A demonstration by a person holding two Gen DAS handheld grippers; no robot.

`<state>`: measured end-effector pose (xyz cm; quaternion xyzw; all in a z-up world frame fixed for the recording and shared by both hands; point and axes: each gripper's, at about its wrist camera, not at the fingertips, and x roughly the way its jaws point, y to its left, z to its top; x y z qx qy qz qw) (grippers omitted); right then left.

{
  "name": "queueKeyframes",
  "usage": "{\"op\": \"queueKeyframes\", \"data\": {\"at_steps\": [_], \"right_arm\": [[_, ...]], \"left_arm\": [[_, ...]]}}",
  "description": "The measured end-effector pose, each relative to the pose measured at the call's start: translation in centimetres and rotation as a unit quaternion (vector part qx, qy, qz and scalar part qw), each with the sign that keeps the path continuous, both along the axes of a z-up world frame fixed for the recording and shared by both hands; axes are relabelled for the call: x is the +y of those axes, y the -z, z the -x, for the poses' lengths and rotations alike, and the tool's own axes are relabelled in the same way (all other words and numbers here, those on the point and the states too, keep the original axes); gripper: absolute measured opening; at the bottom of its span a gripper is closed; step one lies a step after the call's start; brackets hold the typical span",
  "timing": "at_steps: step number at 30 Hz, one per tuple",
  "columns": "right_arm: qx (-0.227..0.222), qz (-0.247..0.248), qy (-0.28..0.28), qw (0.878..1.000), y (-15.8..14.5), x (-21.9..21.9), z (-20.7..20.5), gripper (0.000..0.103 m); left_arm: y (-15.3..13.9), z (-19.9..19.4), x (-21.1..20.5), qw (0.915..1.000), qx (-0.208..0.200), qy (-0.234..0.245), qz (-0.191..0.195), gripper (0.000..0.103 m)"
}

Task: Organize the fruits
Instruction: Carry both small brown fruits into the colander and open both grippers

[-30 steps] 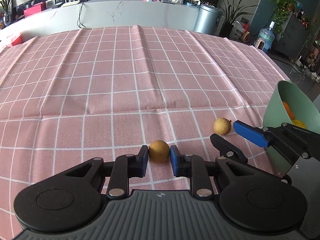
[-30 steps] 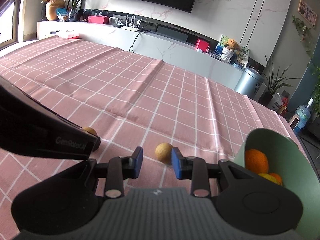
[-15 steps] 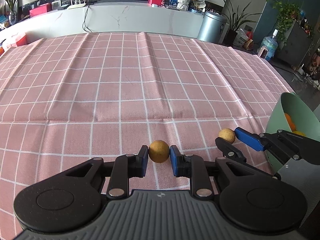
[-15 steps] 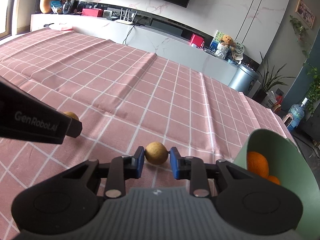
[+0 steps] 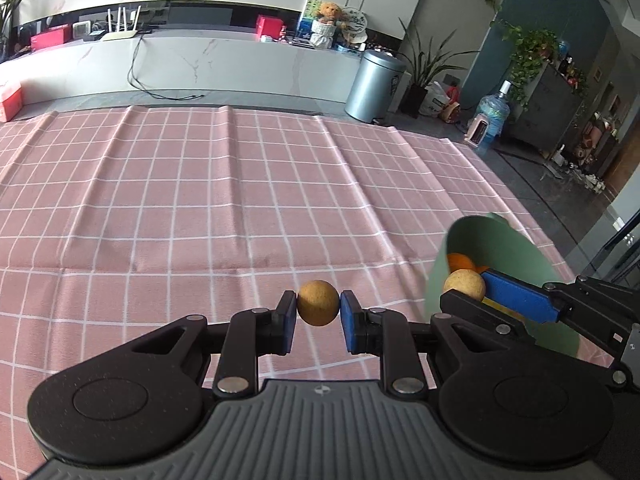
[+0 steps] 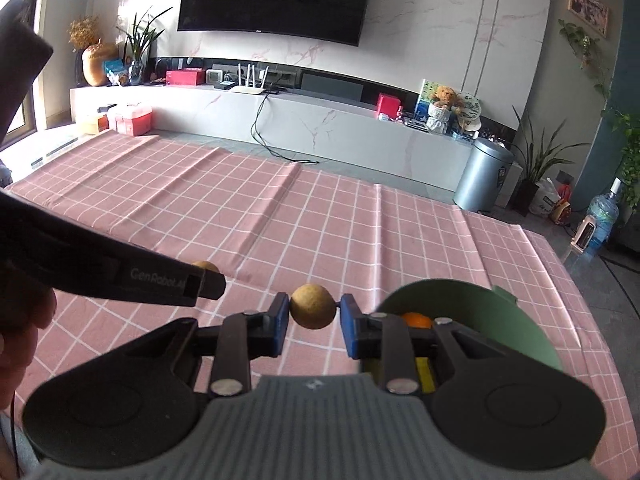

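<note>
My left gripper (image 5: 318,309) is shut on a small round tan fruit (image 5: 318,303) and holds it above the pink checked tablecloth (image 5: 200,208). My right gripper (image 6: 312,312) is shut on a second tan fruit (image 6: 312,306), also lifted; this second fruit also shows in the left wrist view (image 5: 464,285) in front of the green bowl (image 5: 496,240). The bowl (image 6: 480,308) holds oranges (image 6: 417,319) and stands just right of the right gripper. The left gripper's finger (image 6: 176,284) hides most of its fruit (image 6: 206,267) in the right wrist view.
The tablecloth's far edge (image 5: 280,110) and right edge (image 6: 560,252) drop to the floor. Beyond stand a marble cabinet (image 6: 320,124), a metal bin (image 6: 482,174) and a water bottle (image 5: 490,120).
Both grippers have risen from the cloth, each carrying its fruit. The right gripper closed on its fruit and moved toward the green bowl.
</note>
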<state>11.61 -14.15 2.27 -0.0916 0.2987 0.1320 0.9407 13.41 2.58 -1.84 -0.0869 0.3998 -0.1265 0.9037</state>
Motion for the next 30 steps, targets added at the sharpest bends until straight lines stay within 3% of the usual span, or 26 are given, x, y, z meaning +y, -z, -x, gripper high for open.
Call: {"op": "queueKeyframes", "data": {"at_steps": [6,14,25,30], "right_arm": [[0.034,-0.011,0.036,0.999,-1.1,-6.7,1.4,0.023],[0.109,0.021,0.027,0.993,0.2,-13.3,0.4,0.023],[0.158,0.032,-0.024,0.987,3.0,-15.6,-1.2,0.023],[0.162,0.037,-0.039,0.985,3.3,-15.5,-1.6,0.024]], "left_arm": [[-2.0,0.7,-5.8,0.9964,-0.011,0.084,0.005,0.026],[-1.3,0.1,-13.8,0.9816,0.039,0.184,-0.035,0.026],[1.4,-0.4,-17.4,0.9731,0.091,0.192,-0.089,0.026],[1.8,-0.7,-17.6,0.9733,0.109,0.179,-0.094,0.026]]}}
